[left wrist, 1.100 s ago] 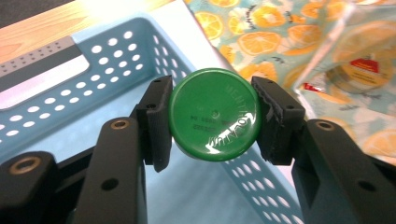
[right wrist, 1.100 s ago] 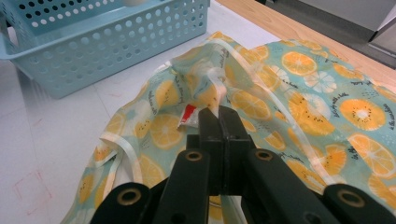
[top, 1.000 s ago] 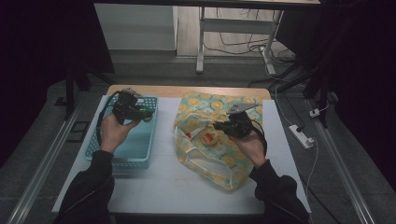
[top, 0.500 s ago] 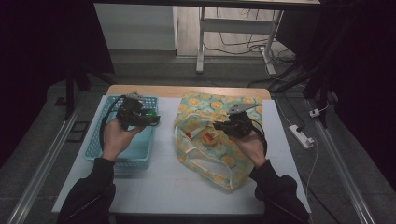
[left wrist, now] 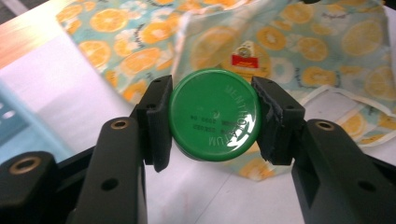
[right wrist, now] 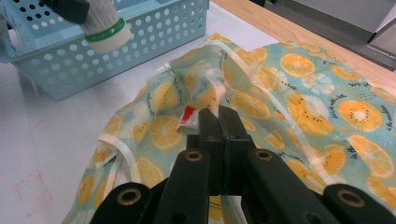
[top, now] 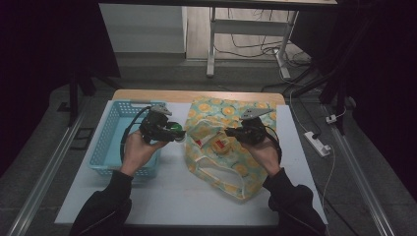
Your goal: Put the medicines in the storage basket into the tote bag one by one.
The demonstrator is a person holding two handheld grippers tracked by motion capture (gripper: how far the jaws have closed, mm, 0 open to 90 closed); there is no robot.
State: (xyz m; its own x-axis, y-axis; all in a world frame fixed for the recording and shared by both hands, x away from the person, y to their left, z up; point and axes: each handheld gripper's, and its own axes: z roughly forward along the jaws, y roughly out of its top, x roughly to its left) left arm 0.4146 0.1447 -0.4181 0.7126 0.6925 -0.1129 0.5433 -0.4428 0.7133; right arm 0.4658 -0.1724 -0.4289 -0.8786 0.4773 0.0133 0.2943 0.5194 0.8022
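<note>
My left gripper (top: 174, 132) is shut on a small white jar with a green lid (left wrist: 212, 114), the lid facing its camera. It hovers between the blue basket (top: 109, 135) and the orange-print bag (top: 221, 162). The jar (right wrist: 106, 28) also shows in the right gripper view, in front of the basket wall. My right gripper (top: 232, 132) is shut on the bag's rim (right wrist: 215, 100), lifting the mouth open. Something with a red label (top: 220, 145) lies inside the bag.
The bag lies spread over the right half of the white tabletop (top: 167, 196). The perforated basket (right wrist: 140, 42) stands at the left. A wooden strip (top: 196, 96) runs along the far edge. A power strip (top: 317, 142) lies on the floor to the right.
My left gripper has carried the jar rightward, from above the basket to the gap beside the bag. My right gripper has stayed on the bag.
</note>
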